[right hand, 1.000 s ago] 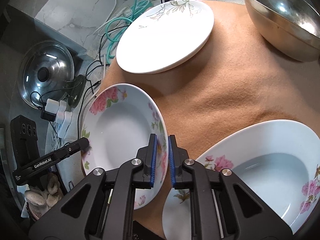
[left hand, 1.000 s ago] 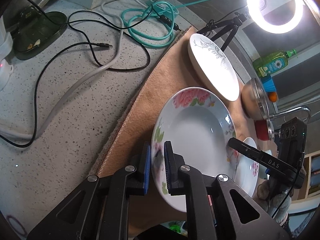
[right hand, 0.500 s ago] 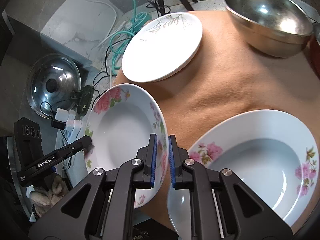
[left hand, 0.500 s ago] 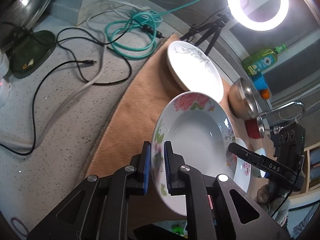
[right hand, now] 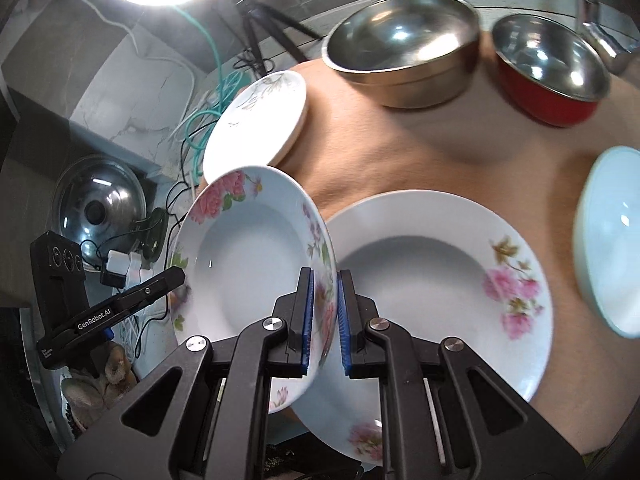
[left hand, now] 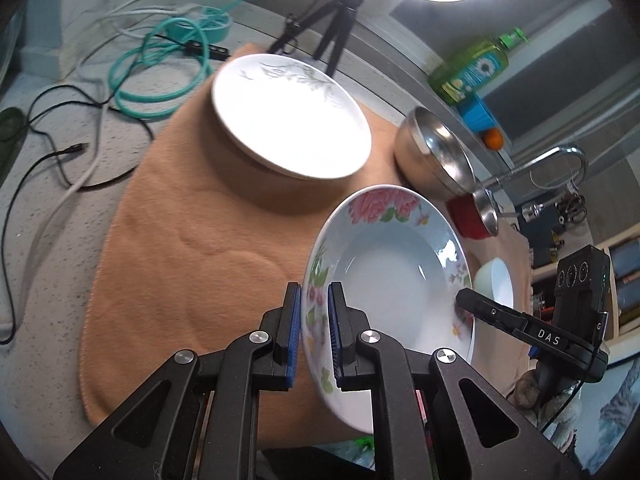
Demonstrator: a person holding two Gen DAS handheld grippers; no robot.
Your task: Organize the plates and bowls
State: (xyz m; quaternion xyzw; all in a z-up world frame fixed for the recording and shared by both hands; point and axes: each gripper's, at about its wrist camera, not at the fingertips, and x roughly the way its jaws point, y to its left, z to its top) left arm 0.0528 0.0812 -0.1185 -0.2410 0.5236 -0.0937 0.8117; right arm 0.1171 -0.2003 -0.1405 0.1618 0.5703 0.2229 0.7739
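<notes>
Both claws are clenched on opposite rims of one rose-patterned soup plate [left hand: 384,280], held tilted above the orange cloth: the left claw [left hand: 314,332] pinches one edge, the right claw [right hand: 323,316] the other, both angled steeply downward. Just beyond lies a matching rose plate [right hand: 440,280], a likely stacking spot. Sorting looks barely begun: farther off a leaf-patterned white plate [left hand: 288,116], a pale bowl [right hand: 608,240], a steel bowl [right hand: 400,48] and a red-sided bowl [right hand: 552,64] sit separately on the bench [left hand: 48,216].
</notes>
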